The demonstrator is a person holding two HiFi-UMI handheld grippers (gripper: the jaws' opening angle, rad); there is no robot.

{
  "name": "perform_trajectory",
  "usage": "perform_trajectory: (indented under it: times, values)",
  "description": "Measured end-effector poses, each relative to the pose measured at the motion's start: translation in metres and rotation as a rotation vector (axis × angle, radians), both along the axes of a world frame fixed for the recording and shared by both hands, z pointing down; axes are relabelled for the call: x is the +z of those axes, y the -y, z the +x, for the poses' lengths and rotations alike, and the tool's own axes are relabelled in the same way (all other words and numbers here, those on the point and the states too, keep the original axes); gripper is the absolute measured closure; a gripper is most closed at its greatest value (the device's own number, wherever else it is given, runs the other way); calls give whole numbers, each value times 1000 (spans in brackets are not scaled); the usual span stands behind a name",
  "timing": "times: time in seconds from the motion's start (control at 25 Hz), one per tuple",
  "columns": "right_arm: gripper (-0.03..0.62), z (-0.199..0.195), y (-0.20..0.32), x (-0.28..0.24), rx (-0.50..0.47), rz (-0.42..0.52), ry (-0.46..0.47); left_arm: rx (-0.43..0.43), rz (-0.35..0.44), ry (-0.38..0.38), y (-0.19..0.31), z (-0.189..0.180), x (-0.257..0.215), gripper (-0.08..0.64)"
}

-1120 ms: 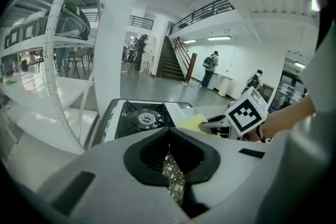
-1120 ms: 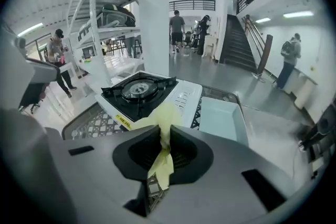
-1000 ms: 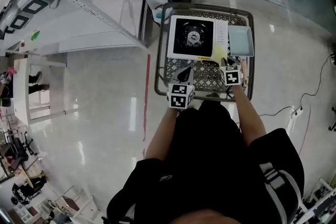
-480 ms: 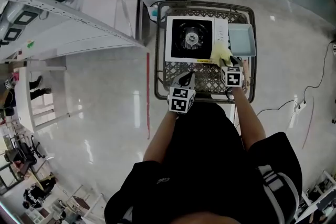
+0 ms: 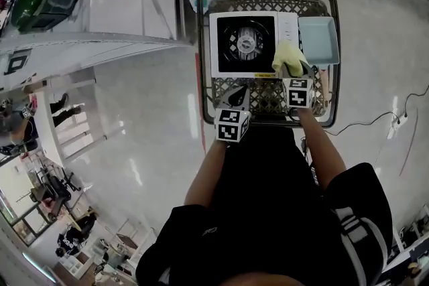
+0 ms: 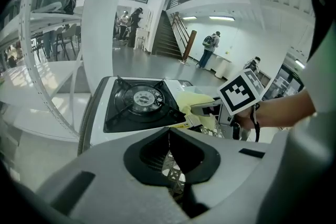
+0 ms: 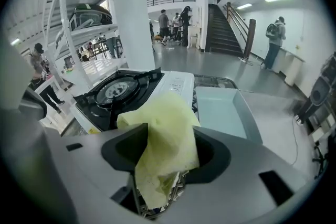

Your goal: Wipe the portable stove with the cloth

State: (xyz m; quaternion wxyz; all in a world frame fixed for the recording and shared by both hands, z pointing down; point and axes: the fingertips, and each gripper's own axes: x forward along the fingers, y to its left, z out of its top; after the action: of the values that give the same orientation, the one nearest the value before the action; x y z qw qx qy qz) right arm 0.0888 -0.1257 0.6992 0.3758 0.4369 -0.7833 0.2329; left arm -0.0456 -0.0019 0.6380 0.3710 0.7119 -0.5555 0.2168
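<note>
The right gripper (image 5: 295, 79) pinches a yellow cloth (image 5: 287, 58) at the near right corner of the white portable stove (image 5: 244, 43). The left gripper (image 5: 235, 98), jaws together and empty, hovers just before the stove's front edge.

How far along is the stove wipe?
Done: the right gripper is shut on the yellow cloth. In hand: the cloth is over the right front corner of the stove; contact is unclear. Remaining: wiping the stove top. The left gripper is shut, empty.
</note>
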Motion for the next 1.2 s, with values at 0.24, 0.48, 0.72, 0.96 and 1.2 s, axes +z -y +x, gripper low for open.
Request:
perform_trajectory:
  times: [0.24, 0.48, 0.72, 0.96, 1.2]
  values:
    - [367, -3, 14, 3, -4, -30, 29, -7, -21, -2, 7, 5, 8, 541]
    - [357, -10, 28, 2, 1, -22, 52, -36, -23, -5, 18, 3, 10, 541]
    - [356, -13, 37, 2, 10, -14, 54, -52, -22, 4, 27, 0, 12, 541]
    - [351, -15, 45, 4, 12, -8, 50, -52, -15, 1, 37, 4, 15, 541]
    - [347, -18, 49, 3, -2, -6, 49, -39, -9, -4, 49, 9, 14, 541]
